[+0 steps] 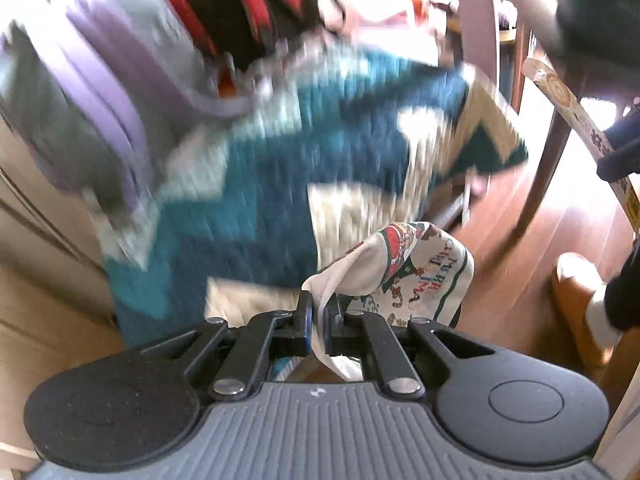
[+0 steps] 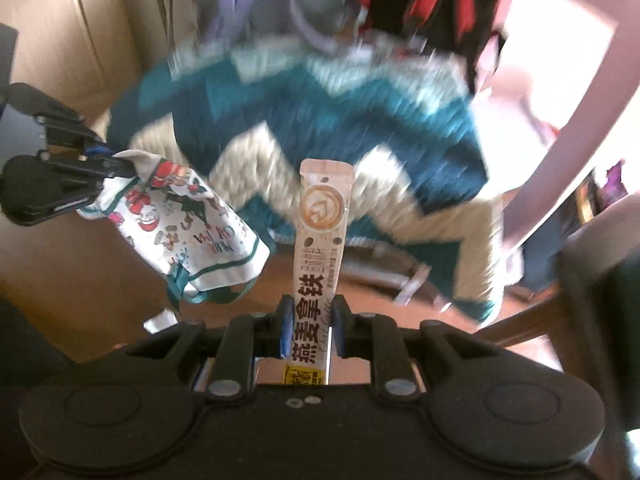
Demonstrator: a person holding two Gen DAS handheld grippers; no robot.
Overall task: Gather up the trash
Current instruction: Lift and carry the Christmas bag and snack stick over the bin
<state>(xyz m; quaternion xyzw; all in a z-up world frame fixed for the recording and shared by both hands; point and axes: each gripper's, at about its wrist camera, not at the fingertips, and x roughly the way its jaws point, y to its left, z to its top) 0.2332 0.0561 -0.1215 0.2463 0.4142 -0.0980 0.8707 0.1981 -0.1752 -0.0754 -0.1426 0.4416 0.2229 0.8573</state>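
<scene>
My left gripper (image 1: 318, 312) is shut on the corner of a white bag with Christmas cartoon prints (image 1: 400, 272), which hangs in the air. The same bag (image 2: 188, 232) and the left gripper (image 2: 108, 160) show at the left of the right wrist view. My right gripper (image 2: 312, 320) is shut on a long beige latte sachet with a coffee picture (image 2: 320, 232), held upright. The sachet (image 1: 572, 108) and the right gripper's dark body (image 1: 620, 148) show at the right edge of the left wrist view.
A teal and cream zigzag blanket (image 2: 320, 120) lies ahead, blurred, over a seat. Purple and red-black clothes (image 1: 120, 80) hang behind it. A wooden chair leg (image 1: 548, 172) and a brown slipper (image 1: 576, 292) are on the wood floor at the right. A cardboard box (image 2: 72, 60) stands left.
</scene>
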